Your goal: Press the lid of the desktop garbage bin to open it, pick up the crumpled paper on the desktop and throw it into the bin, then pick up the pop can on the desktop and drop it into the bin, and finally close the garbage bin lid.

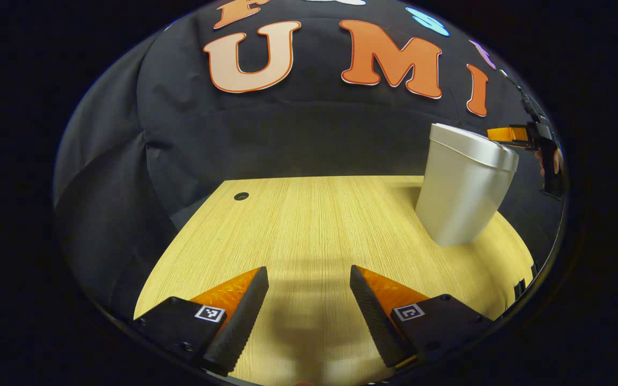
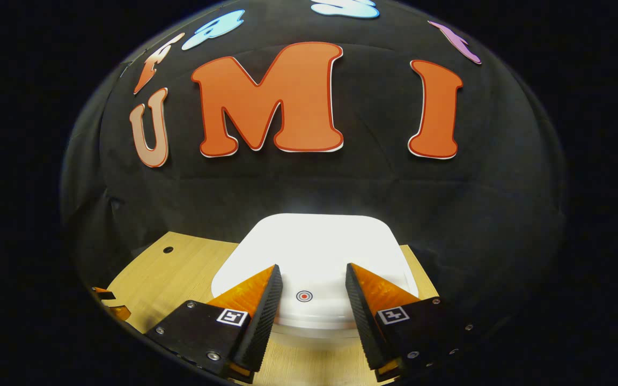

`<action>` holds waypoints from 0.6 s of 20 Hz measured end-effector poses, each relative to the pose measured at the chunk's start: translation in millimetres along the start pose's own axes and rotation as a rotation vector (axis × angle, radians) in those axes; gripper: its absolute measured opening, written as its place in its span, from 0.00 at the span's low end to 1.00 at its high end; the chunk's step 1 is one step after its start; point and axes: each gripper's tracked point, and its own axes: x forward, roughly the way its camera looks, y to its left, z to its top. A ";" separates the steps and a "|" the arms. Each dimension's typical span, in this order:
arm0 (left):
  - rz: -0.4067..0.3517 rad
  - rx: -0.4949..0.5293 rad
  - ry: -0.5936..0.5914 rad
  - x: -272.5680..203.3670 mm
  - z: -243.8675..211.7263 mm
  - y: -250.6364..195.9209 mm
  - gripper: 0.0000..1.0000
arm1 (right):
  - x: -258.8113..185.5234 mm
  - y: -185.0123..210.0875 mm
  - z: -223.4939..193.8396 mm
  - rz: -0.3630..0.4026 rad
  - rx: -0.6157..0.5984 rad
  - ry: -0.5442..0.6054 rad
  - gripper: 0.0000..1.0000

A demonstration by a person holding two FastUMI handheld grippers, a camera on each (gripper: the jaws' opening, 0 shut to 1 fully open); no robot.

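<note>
- Wooden desktop (image 1: 309, 225) against the black cloth wall; the bin (image 1: 462, 195) stands near its far right edge, lid (image 2: 314, 252) down.
- My right gripper (image 2: 313, 292) hangs directly over the lid, fingers apart and empty, red press mark (image 2: 304, 296) between them.
- My left gripper (image 1: 309, 297) is spread wide, empty, well left of the bin.
- Bin contents hidden: lid-down fits pressing open or already closed.

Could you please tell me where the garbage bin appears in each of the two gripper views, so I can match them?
Left gripper view: the garbage bin stands at the right on the table, lid shut.
Right gripper view: its lid lies bottom centre, just beyond the right gripper.
Shared landmark: the round hole in the table.
</note>
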 end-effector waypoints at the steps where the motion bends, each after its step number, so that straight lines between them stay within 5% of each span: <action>1: 0.000 0.001 -0.004 -0.4 0.7 0.2 0.98 | -1.3 1.8 0.4 -0.006 -0.001 -0.008 0.73; 8: 0.021 -0.005 -0.092 -10.7 38.1 1.6 0.98 | -15.5 16.1 -1.4 -0.016 -0.006 -0.037 0.65; 10: 0.025 -0.017 -0.137 -14.3 60.2 8.0 0.98 | -23.2 26.9 -4.0 -0.003 -0.022 -0.051 0.71; 11: 0.025 -0.021 -0.164 -20.4 73.9 12.0 0.98 | -27.3 34.6 -6.4 0.013 -0.029 -0.051 0.65; 12: 0.027 -0.024 -0.189 -24.1 86.6 14.4 0.98 | -31.6 43.8 -9.6 0.028 -0.035 -0.049 0.72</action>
